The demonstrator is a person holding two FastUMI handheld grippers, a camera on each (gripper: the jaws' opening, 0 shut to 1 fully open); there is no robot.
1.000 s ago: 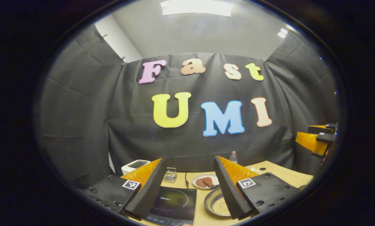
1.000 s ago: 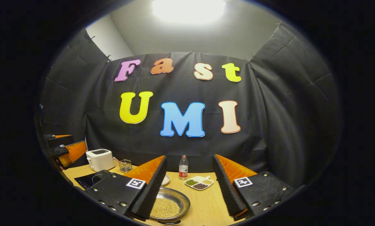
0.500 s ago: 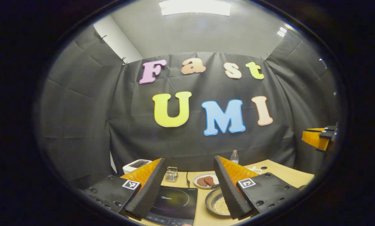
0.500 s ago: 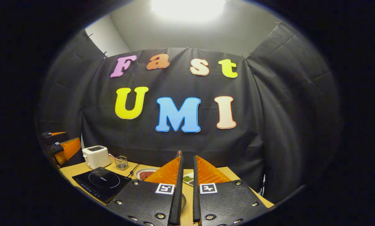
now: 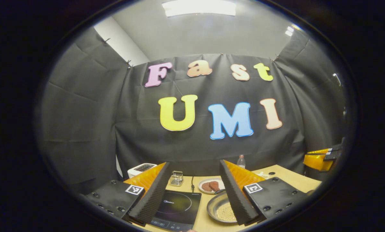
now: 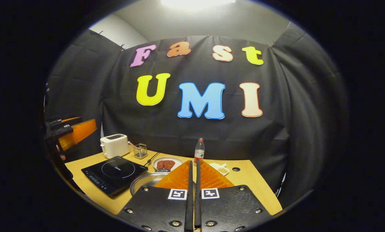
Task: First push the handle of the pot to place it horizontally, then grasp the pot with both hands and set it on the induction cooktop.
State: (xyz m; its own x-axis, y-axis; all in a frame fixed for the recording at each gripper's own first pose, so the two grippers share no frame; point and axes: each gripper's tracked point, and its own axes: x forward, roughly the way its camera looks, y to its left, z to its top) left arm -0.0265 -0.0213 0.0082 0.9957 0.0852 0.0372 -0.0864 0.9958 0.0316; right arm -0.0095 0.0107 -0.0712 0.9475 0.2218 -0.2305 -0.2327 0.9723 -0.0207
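right gripper (image 6: 193, 180): fingers pressed together, nothing between them; a second ago they stood wide apart. it had swung to face pot (image 6: 144, 181) and cooktop (image 6: 113, 170). left gripper (image 5: 192, 190): fingers spread, empty, barely shifted. pot sat on table (image 6: 253, 190) just right of cooktop, grains inside, not yet on it. handle (image 5: 220, 192) near plate (image 5: 208, 183). judgement: closed fingers readied for handle push; grasp still pending.

left hand-held gripper (image 5: 194, 180) spread wide, right hand-held gripper (image 6: 193, 170) closed, empty

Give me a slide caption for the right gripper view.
Right gripper shut above the pot, induction cooktop alongside.
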